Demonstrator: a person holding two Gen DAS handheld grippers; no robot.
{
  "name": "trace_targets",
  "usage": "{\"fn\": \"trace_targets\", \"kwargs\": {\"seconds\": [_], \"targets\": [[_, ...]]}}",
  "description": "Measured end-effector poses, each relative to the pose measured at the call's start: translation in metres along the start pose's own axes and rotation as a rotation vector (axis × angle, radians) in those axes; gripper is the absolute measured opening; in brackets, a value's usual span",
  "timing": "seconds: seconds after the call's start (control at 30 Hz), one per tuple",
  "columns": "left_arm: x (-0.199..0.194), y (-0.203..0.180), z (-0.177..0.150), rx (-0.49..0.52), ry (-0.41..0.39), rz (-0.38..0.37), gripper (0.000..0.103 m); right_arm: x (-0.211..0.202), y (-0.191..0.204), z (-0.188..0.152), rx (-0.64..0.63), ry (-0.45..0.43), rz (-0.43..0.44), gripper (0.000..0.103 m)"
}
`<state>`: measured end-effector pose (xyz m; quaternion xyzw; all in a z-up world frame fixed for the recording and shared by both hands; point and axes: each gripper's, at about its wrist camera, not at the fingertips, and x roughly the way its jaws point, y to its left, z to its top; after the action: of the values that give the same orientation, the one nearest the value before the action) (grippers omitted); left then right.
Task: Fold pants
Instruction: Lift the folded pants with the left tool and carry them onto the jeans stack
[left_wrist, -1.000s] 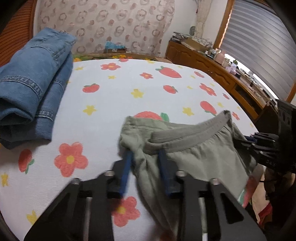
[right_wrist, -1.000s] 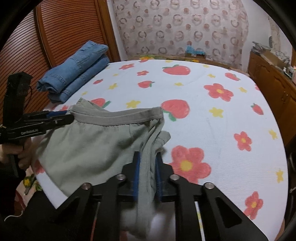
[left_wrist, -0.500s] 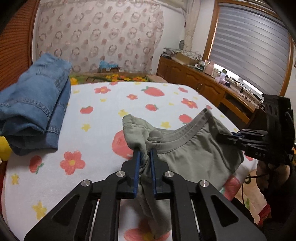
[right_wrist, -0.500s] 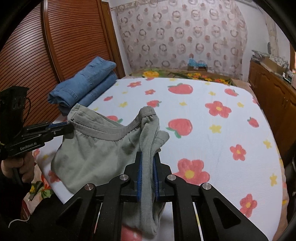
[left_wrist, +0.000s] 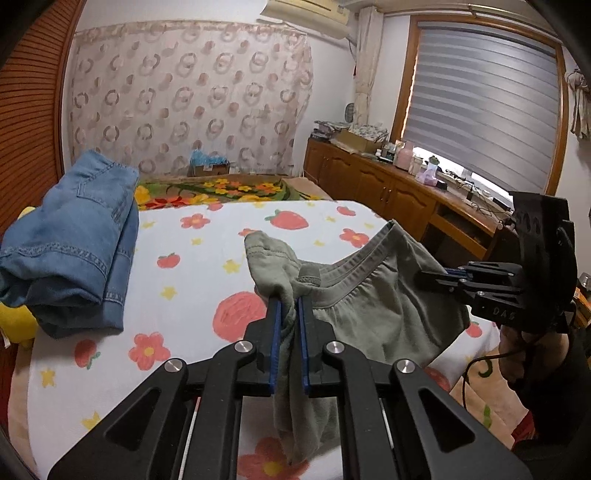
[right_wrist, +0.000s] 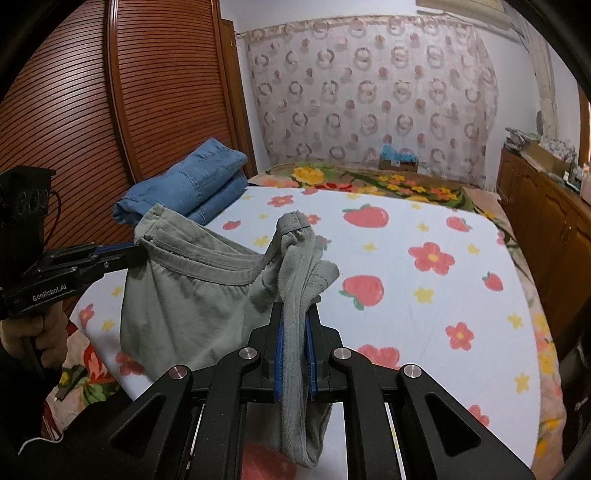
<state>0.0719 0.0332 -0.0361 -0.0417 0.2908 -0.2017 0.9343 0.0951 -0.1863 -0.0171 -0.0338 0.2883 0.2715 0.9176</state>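
Olive-green pants (left_wrist: 369, 306) hang by their waistband between my two grippers, above a bed sheet (left_wrist: 192, 280) printed with strawberries and flowers. My left gripper (left_wrist: 288, 306) is shut on one bunched end of the waistband, and loose fabric droops below its blue pads. My right gripper (right_wrist: 294, 314) is shut on the other end, with folds of fabric standing up above the jaws. Each gripper also shows in the other's view: the right gripper (left_wrist: 424, 275) at the waistband's far right, the left gripper (right_wrist: 138, 251) at its far left. The pants (right_wrist: 177, 306) sag over the bed's near edge.
Folded blue jeans (left_wrist: 74, 243) lie at the bed's left side, near the slatted wardrobe door (right_wrist: 110, 110); the jeans (right_wrist: 192, 188) lie behind the green pants. A wooden cabinet (left_wrist: 388, 184) with clutter runs along the right. A floral blanket (right_wrist: 369, 181) lies at the far end.
The left jaws have closed onto the waistband end. Both grippers have risen, and the waistband has come up off the sheet and now hangs stretched between them.
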Motion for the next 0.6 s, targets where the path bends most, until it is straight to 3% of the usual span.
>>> {"fn": "trace_targets", "kwargs": {"seconds": [0.6], "targets": [[-0.052,0.003,0.021,0.019,-0.124,0.039,0.01,-0.02,0.014,0.031,-0.079,-0.082,0.018,0.01]]}}
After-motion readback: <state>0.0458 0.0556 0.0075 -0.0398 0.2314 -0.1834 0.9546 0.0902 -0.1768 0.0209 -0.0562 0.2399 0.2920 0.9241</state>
